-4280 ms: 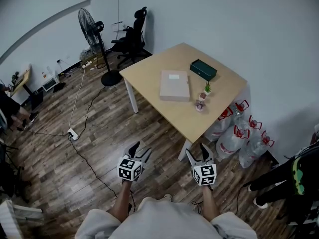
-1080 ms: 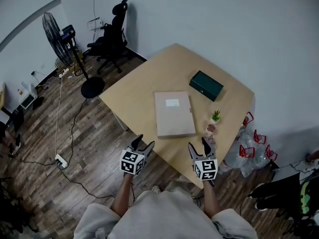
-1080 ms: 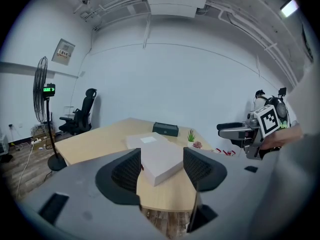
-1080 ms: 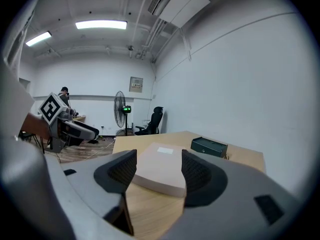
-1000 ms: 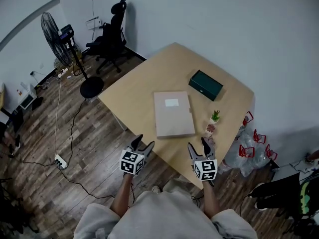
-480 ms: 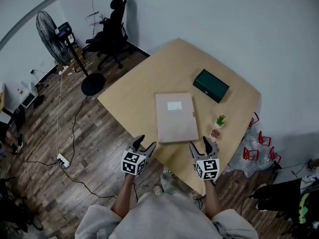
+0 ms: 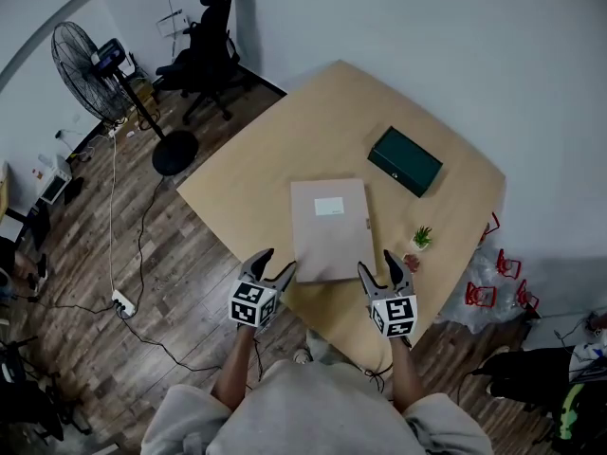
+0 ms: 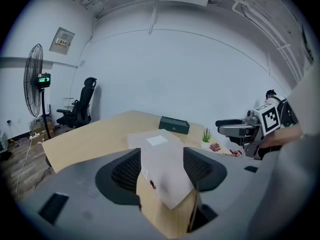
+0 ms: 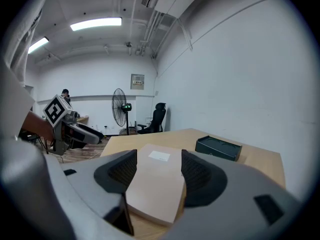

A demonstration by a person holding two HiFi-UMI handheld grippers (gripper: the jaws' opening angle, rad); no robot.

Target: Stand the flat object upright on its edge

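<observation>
Since the earliest picture the person has closed in on the table: the grippers, then held over bare floor well short of it, now sit at its near edge. The flat beige file box (image 7: 330, 227) has not shifted on the tabletop in that time. It lies on its broad face near the middle of the wooden table (image 7: 256, 169), white label up, its short near end close to the table's near edge.

The left gripper (image 7: 278, 262) is just beside the box's near left corner and the right gripper (image 7: 377, 262) just beside its near right corner. Both have their jaws spread. Each gripper view looks along the box's top between the two jaws, with the box lying ahead of them and nothing pinched. I cannot tell whether any fingertip touches the box, but neither gripper has hold of it.

So the task proper has not started: only the approach is done. Gripping or levering the box, tipping it up and settling it on an edge are all left.

Farther out, a dark green case (image 7: 405, 161) lies beyond the box toward the far right side. Two small potted plants (image 7: 422, 237) stand near the right edge, close enough to matter if the box swings that way.
</observation>
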